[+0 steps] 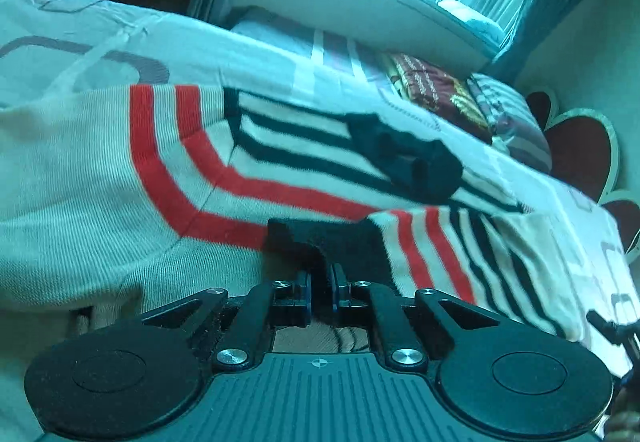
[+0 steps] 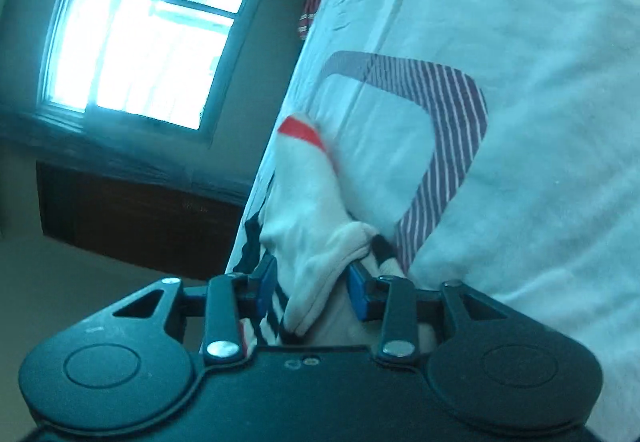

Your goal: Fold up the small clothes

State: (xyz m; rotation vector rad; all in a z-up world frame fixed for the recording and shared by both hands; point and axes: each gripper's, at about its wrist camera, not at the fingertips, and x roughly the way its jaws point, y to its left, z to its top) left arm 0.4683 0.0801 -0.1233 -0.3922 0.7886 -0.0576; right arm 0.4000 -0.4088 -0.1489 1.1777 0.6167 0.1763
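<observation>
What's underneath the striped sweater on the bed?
The striped sweater lies on a pale patterned bedsheet, which shows all round it. Whatever lies directly beneath the knit is covered and cannot be seen.

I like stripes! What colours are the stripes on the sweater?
Red and dark navy-black stripes on a cream sweater, clearest in the left wrist view.

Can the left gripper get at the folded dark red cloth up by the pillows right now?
Probably not. The left gripper is shut on the striped sweater's dark edge, and the dark red cloth lies well beyond the sweater across the bed. It would need to let go first.
</observation>
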